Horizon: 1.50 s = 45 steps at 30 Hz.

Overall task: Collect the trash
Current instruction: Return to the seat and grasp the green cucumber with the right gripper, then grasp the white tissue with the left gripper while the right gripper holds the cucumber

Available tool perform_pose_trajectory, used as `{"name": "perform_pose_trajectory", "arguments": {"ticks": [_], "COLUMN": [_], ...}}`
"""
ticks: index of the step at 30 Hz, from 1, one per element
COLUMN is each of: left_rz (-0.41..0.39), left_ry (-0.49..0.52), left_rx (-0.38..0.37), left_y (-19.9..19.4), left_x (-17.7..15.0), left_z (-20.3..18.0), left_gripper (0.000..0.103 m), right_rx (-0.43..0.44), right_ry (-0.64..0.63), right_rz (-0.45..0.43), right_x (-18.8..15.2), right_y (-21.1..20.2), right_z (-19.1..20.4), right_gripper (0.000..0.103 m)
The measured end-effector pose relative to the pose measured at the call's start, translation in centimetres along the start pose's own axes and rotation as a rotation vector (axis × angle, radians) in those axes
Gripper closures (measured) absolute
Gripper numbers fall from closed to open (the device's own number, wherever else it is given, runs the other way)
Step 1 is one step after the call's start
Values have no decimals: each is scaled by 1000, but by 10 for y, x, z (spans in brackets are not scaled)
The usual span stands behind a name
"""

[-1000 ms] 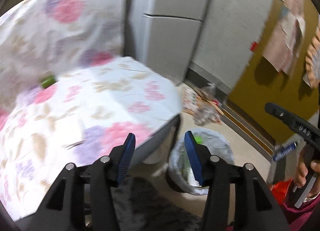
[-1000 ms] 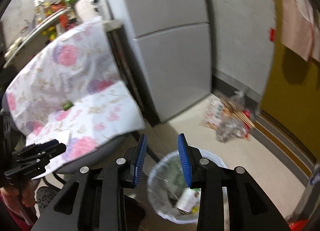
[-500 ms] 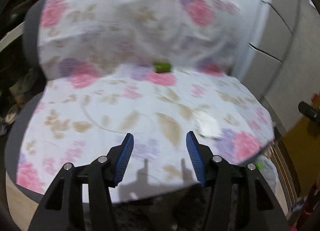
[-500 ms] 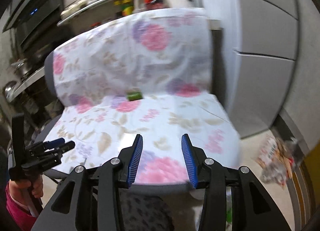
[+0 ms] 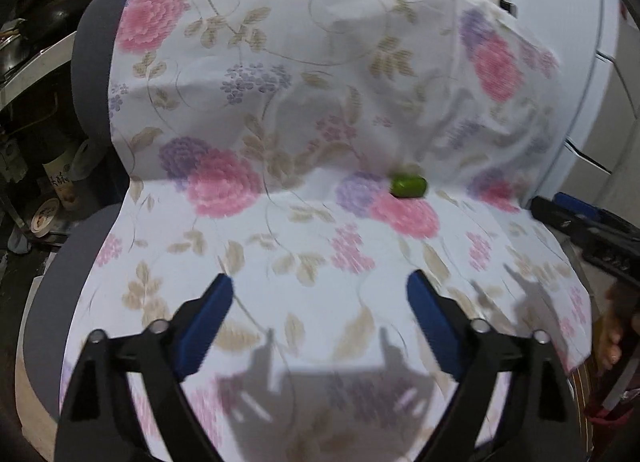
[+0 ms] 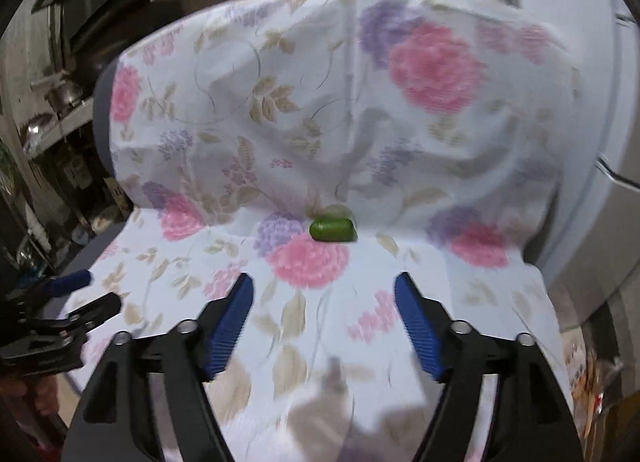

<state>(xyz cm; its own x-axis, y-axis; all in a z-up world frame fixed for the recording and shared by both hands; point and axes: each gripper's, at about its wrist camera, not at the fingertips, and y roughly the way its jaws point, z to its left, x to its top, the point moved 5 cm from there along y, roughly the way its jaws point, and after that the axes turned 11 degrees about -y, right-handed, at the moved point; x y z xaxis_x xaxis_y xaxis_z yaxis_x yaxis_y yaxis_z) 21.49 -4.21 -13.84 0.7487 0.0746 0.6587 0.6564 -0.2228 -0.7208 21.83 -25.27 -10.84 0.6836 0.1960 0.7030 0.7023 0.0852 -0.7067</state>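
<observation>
A small green piece of trash [image 5: 408, 185] [image 6: 333, 228] lies on a chair draped in a flowered cloth [image 5: 320, 246] [image 6: 320, 134], in the crease where seat meets backrest. My left gripper [image 5: 320, 294] hovers over the seat's front, short of the green piece; its jaws are opening and hold nothing. My right gripper [image 6: 324, 294] points at the same piece from slightly nearer; its jaws are opening too, with nothing between them. Each gripper shows at the edge of the other's view: the right one [image 5: 592, 222], the left one [image 6: 68, 302].
Behind the chair stand a pale cabinet [image 5: 608, 102] at the right and dark kitchen shelves [image 6: 60, 110] with pots and bottles at the left. A hand [image 5: 612, 338] grips the right tool at the frame's right edge.
Both views swung left from the lined bin on the floor to face the chair. Both grippers' jaws spread much wider. The green piece now sits nearer the centre.
</observation>
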Motion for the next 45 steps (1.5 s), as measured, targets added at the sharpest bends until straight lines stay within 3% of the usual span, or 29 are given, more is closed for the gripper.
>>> {"name": "perform_pose_trajectory", "arguments": {"ticks": [6,11,21,23,24,29,35,43,44,45], "left_rz": [11,34,76,82,84,74,66,93,99,112], "left_ry": [-15,-36,-62,-64,-63,-43,39,170,182,204], "left_rx": [58,77,94,96,95,81,5,-102,-111,-130], "left_y": [41,69,94,94,93,80,53,25,22,18], "left_x": [26,34,30,27,26,18,-5,-50,-55,-63], "left_z": [18,35,48,48,48,39,-2,-72,-78,-89], "left_gripper": [10,10,10,10,10,10,10,11,14,23], "right_rx": [-14,-35,-97,-91,-77,-52,-22,-21,-29,-35], "right_ry": [-58,-94,-131,-115,-101,-84,-37,67,85,96], "right_rz": [129,203,287,289,291,223,106,21,13,10], "right_x": [22,26,30,32,32,39,38,-26,-38,-43], "right_y": [102,163,216,219,218,177,77,-37,-49,-52], "right_z": [1,-1,-3,-5,-6,-11,-26,-49,-52,-54], "right_gripper": [22,22,24,33,42,44,44,44,44,44]}}
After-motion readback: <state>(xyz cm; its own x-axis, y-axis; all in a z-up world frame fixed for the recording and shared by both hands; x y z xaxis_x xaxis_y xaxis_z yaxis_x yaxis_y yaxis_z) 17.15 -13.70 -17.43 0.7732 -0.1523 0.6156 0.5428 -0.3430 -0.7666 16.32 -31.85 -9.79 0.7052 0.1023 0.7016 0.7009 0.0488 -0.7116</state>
